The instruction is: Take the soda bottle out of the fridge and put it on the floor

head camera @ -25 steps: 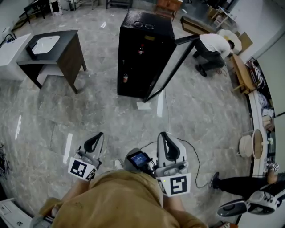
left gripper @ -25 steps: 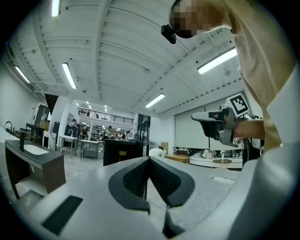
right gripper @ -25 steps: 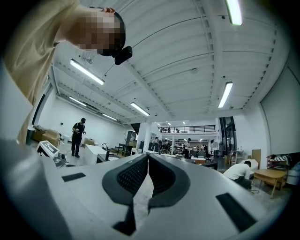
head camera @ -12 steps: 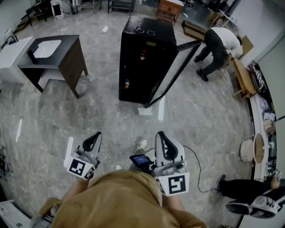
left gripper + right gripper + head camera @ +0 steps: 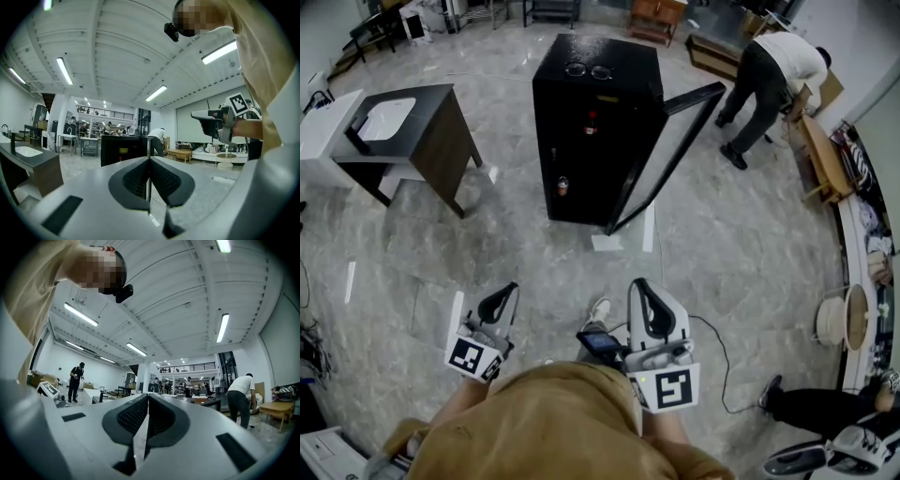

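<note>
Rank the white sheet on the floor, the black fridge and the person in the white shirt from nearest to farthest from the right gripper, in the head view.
From the right gripper:
1. white sheet, on the floor just ahead.
2. black fridge, behind it, door open.
3. person in the white shirt, far right, beyond the door.

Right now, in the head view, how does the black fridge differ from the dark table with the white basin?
The fridge is a closed box, while the table is open underneath. The fridge has its door swung open and shows bottles inside; the table carries a basin in its top. Both are dark and stand apart on the grey floor.
</note>
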Available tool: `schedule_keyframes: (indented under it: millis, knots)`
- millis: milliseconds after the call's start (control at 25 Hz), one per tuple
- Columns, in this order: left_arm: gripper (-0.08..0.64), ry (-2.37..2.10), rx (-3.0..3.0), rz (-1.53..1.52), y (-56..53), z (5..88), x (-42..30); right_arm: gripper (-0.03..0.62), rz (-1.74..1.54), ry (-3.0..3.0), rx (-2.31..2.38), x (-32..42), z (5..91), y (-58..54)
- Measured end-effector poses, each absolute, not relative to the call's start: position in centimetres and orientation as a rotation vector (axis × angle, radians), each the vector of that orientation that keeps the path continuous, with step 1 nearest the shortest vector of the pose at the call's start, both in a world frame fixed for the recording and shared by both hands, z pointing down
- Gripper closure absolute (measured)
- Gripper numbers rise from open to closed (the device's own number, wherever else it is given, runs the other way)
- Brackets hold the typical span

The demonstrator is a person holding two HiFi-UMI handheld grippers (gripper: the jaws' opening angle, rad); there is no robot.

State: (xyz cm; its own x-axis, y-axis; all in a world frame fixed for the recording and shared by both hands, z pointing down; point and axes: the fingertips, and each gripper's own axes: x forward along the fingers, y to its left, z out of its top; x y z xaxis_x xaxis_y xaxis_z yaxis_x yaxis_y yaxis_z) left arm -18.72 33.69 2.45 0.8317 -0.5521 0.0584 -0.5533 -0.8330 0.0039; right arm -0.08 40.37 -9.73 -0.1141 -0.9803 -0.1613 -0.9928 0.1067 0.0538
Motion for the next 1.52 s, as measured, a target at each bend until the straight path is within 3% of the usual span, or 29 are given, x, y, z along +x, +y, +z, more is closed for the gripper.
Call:
schedule_keyframes:
  millis: [720,1520]
  knots:
    - [0.558,-1.154,2.897,0.128,14.8,1.0,-2.7,0.589,0.182,2.416,-1.808,16.6,-10.0,19.6]
    - [0.558,-1.07,2.949,0.052,0.4,1.9,-0.8,0.589,0.14,2.436,-1.96,15.2,-7.7,8.0]
